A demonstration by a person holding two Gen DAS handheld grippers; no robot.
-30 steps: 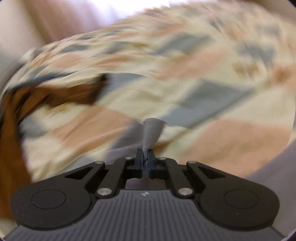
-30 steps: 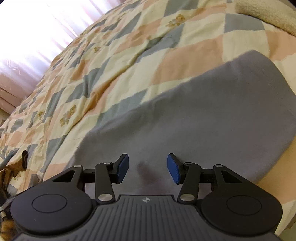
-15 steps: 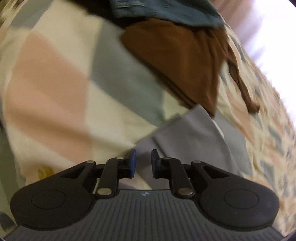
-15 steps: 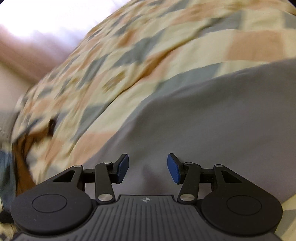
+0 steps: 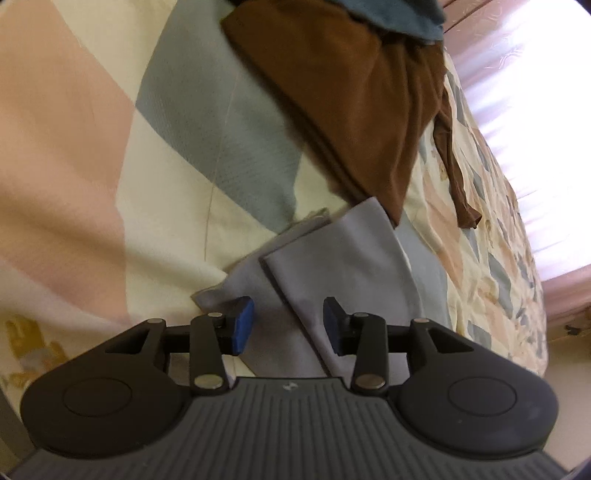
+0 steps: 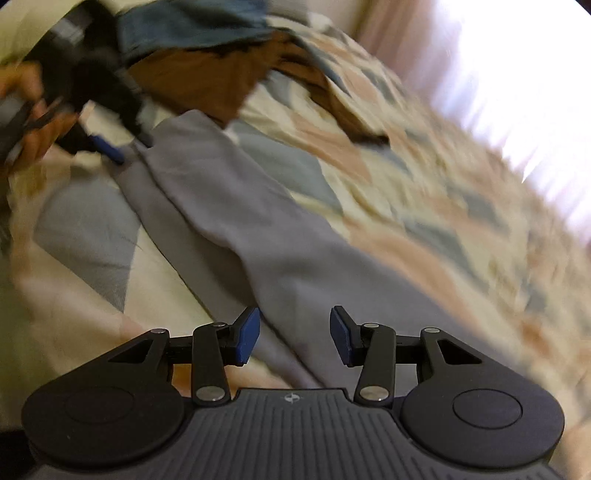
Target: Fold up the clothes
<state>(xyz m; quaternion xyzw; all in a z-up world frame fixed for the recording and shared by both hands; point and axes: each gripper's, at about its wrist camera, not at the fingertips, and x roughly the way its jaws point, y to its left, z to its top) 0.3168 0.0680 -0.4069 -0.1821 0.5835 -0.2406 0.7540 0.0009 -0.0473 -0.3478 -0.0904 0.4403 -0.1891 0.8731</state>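
Bedding under everything is a patchwork quilt (image 5: 74, 155) on a bed. Left gripper (image 5: 288, 325) has just been opening, right gripper (image 6: 293, 336) easing narrower; both jaws stand apart, empty, above the grey garment (image 6: 258, 236), folded lengthwise. It looks soft, light and limp; pinch doubled corners. No readable writing.

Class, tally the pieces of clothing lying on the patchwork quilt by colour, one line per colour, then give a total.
Grey garment: 1
Brown garment: 1
Teal-blue garment: 1
Total: 3
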